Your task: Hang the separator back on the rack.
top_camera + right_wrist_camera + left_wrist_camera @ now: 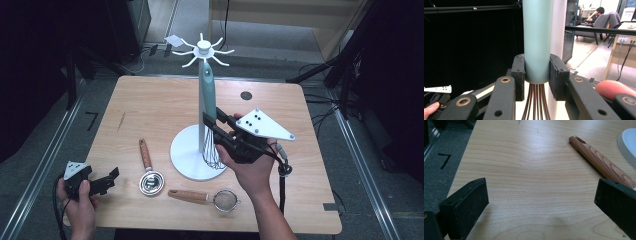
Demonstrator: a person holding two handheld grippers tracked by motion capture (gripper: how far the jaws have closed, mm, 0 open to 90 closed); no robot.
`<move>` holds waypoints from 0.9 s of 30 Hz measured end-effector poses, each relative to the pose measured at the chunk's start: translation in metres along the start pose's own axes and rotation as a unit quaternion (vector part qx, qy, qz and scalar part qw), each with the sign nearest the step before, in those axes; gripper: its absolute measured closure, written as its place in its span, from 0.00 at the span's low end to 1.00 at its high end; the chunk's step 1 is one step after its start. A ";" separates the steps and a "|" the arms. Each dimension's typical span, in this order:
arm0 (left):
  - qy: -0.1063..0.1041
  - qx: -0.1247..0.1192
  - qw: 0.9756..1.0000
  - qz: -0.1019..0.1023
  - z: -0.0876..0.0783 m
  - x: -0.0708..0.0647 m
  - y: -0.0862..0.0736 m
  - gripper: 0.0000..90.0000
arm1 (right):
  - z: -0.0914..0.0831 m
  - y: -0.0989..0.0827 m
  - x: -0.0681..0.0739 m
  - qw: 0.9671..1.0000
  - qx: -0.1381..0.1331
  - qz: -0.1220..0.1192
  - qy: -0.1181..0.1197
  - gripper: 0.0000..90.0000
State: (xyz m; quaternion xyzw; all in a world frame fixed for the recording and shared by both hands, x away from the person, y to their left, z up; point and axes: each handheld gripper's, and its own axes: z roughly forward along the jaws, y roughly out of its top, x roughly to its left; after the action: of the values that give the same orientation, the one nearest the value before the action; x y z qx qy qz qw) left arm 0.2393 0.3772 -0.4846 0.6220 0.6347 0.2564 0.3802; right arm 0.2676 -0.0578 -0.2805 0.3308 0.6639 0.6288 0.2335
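Left gripper: I hold it at the lower left of the high view, low over the table's near left corner. My jaws stand wide apart with nothing between them; in the left gripper view only bare wood lies between the two black pads.

Table: light wood, taking up the middle of the high view, with a small dark round mark at its upper right.

Wooden-handled scoop: lies flat at lower centre-left of the high view, handle pointing up the frame, its round metal bowl lowest and nearest me. I see nothing in the bowl. In the left gripper view its handle runs down from the upper right toward my right-hand jaw.

Small strainer: lies flat at lower centre, wooden handle to the left, mesh cup to the right. The cup looks empty, though it is small in the frame.

Rack: white round base at centre, a white post rising from it, a ring of white hooks at top centre. The hooks I can see are bare.

Whisk: upright just beside the post, teal handle up, wire loops down over the base.

Right gripper: right of centre in the high view. My jaws are clamped on the lower end of the whisk handle, one pad on each side, the wires fanning out just below.
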 end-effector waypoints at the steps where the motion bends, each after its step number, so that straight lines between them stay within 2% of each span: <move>1: 0.000 0.000 1.000 0.000 0.000 0.000 0.000 0.00 | 0.000 0.000 0.000 1.000 0.000 0.000 0.000 0.78; 4: 0.000 0.001 1.000 0.001 0.000 0.000 0.000 0.00 | 0.001 -0.002 -0.001 1.000 -0.003 0.001 0.008 0.78; 8: 0.000 0.001 1.000 0.001 0.000 0.000 0.000 0.00 | 0.001 -0.001 -0.002 1.000 -0.009 0.005 0.007 0.75; 14: 0.000 0.001 1.000 0.002 0.000 0.000 0.000 0.00 | -0.001 0.000 -0.007 1.000 -0.009 0.008 0.003 0.78; 16: 0.000 0.002 1.000 0.002 0.000 0.000 0.000 0.00 | -0.001 -0.001 -0.009 1.000 -0.009 0.011 -0.001 0.80; 18: 0.000 0.002 1.000 0.003 0.000 0.000 0.000 0.00 | -0.002 0.000 -0.012 1.000 -0.010 0.018 -0.001 0.92; 19: 0.000 0.002 1.000 0.003 0.000 0.000 0.000 0.00 | -0.002 0.000 -0.012 1.000 -0.010 0.018 -0.001 0.92; 20: 0.000 0.002 1.000 0.002 0.000 0.000 0.000 0.00 | -0.002 0.000 -0.013 1.000 -0.011 0.018 -0.008 0.97; 22: 0.001 0.002 1.000 0.002 0.000 0.000 0.000 0.00 | -0.001 0.001 -0.014 1.000 -0.013 0.019 -0.012 1.00; 27: 0.001 0.001 1.000 0.001 0.000 0.000 0.000 0.00 | 0.005 0.003 -0.016 1.000 -0.014 0.017 -0.021 1.00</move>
State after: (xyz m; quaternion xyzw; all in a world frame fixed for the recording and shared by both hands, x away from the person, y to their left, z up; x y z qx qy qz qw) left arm 0.2394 0.3771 -0.4846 0.6233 0.6343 0.2565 0.3785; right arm 0.2826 -0.0666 -0.2797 0.3519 0.6440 0.6350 0.2411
